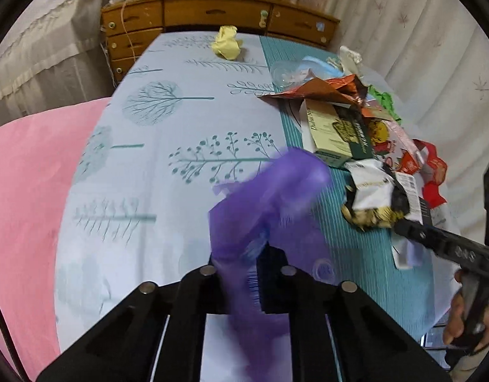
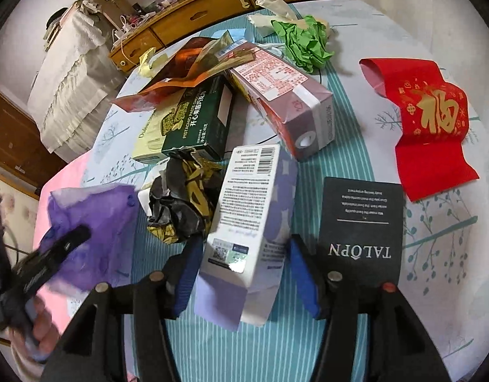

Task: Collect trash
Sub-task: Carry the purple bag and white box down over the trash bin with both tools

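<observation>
Purple plastic, a thin bag (image 1: pixel 269 197), hangs pinched in the closed jaws of the left gripper (image 1: pixel 244 273), held up off the counter (image 1: pixel 168 172) at the near left of the trash pile, presumably so its mouth is ready to take what the other hand brings. The right gripper (image 2: pixel 241 254) has its jaws open around the near end of a white and lilac carton (image 2: pixel 254 210), one blue pad on each side; whether the pads touch the carton yet I cannot tell. The carton lies flat among the other trash: a crumpled black and gold wrapper (image 2: pixel 183 200) to its left, a black card (image 2: pixel 362 222) to its right, a green box (image 2: pixel 196 124) and a pink carton (image 2: pixel 285 102) farther off, a wad of green paper (image 2: pixel 305 44) beyond, a red paper (image 2: pixel 432 127) at the far right, and a yellow wad (image 1: pixel 226 43) alone at the far end. A pale cloth printed with trees and teal stripes covers the counter; a wooden dresser (image 1: pixel 212 16) and curtains stand behind.
</observation>
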Available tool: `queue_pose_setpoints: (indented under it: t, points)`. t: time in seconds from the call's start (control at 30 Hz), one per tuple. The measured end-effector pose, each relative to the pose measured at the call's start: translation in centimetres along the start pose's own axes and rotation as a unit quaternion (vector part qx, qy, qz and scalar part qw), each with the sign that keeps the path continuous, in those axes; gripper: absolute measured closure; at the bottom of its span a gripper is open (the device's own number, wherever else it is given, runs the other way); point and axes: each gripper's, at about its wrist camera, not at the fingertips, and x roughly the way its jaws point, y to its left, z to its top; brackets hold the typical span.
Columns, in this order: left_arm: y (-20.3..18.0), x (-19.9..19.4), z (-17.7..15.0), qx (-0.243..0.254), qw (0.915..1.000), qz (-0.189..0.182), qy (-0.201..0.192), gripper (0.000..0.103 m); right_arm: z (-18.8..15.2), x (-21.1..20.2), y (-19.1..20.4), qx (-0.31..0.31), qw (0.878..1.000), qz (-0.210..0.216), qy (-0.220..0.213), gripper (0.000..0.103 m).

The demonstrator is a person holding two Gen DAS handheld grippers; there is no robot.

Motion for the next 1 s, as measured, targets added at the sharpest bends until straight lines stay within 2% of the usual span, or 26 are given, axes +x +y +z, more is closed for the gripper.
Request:
queue_pose_setpoints:
  t: [0.07, 0.23, 0.37, 0.57, 0.87, 1.0]
  points:
    - [0.1, -0.9, -1.1, -0.007, 0.9999, 0.002, -0.007, 0.097, -0.1, 0.0, -0.1, 0.005, 1.000, 0.001, -0.001, 0.048]
    - [0.7, -3.0, -3.2, -0.027, 0.9994, -0.006, -0.022, 0.098, -1.2, -1.0, -0.7, 0.017, 1.000, 0.016, -0.008, 0.058]
    - [0.5, -4.9, -4.8, -0.030, 0.9987, -0.016, -0.038, 0.098, -2.5, -3.1, -1.5, 0.022, 0.999, 0.023, -0.032, 0.059]
    - [-0.9, -8.5, -7.1, -0.010, 0.9971, -0.028, -0.069, 0.098, -5.9, -7.4, -2.2, 0.026, 0.996, 0.052, -0.067, 0.059]
    - [-3.2, -13.6, -13.6, 0.031, 0.9940, -0.046, -0.095, 0.098, -14.7, -14.7, 0.9, -0.068, 0.985, 0.102, -0.125, 0.059]
    - [-4.0, -14.4, -17.5, 0.046, 0.9920, -0.038, -0.111, 0.098, -19.5, -16.4, 2.9, -0.132, 0.975, 0.102, -0.149, 0.059]
